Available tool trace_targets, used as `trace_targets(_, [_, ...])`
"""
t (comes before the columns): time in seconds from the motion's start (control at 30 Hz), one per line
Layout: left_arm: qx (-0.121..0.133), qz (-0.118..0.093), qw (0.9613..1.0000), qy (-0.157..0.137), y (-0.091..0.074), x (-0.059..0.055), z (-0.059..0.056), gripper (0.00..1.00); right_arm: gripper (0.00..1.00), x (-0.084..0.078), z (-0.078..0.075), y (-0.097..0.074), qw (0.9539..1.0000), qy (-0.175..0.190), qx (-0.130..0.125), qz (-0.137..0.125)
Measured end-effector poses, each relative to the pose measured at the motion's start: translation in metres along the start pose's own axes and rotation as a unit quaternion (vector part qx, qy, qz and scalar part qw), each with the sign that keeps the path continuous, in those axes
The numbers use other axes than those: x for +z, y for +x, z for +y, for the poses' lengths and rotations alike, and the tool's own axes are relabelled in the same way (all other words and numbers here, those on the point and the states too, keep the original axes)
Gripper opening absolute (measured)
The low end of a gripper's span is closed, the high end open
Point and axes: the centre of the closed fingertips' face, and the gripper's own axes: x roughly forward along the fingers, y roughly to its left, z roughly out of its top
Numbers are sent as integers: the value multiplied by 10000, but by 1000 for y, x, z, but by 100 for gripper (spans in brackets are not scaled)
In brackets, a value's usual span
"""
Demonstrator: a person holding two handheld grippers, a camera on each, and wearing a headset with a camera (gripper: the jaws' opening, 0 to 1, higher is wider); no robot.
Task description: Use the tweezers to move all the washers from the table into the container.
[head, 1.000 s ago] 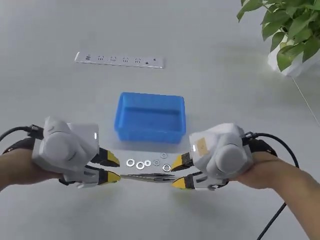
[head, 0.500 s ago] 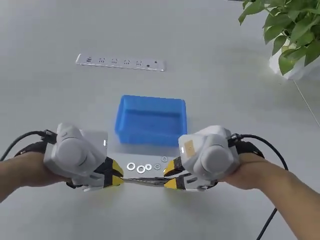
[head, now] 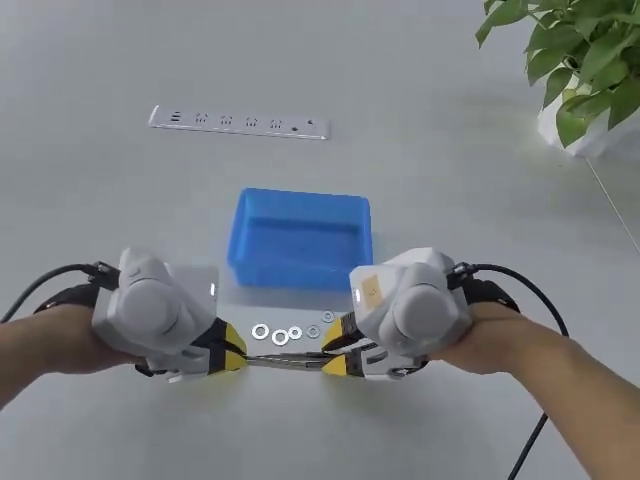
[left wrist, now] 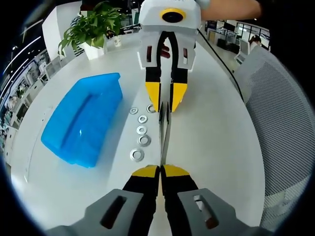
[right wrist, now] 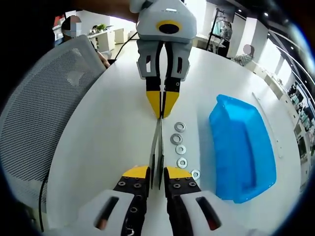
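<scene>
While tight on the tweezers, left tongs, right tongs; washers just beside.

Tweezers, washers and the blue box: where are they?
tweezers [left wrist: 164,135], left gripper view, middle of the arms.
washers [right wrist: 176,127], right gripper view, metal ring of the farthest one.
blue box [head: 295,275], head view, its near wall.
</scene>
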Motion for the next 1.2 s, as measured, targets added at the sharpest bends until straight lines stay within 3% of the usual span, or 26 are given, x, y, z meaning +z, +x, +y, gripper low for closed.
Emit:
trace_targets(0.43, [-107,-37,9999,111,0,0,-3,6,15,5,0,8,10000,35,73,-21])
trace_targets(0.6, [-103,-43,9999,-74,0,-1,-3,6,14,6,2,11,9999,30,113,5])
trace_targets(0.8, [-139,-31,9999,-67,-2,-2,-5,5,13,6,4,13,9999,72,131,-8])
trace_targets(1.2, [-110,-216,9997,-100,-20,13,-13,5,13,8,8,13,9998,139,123,-51])
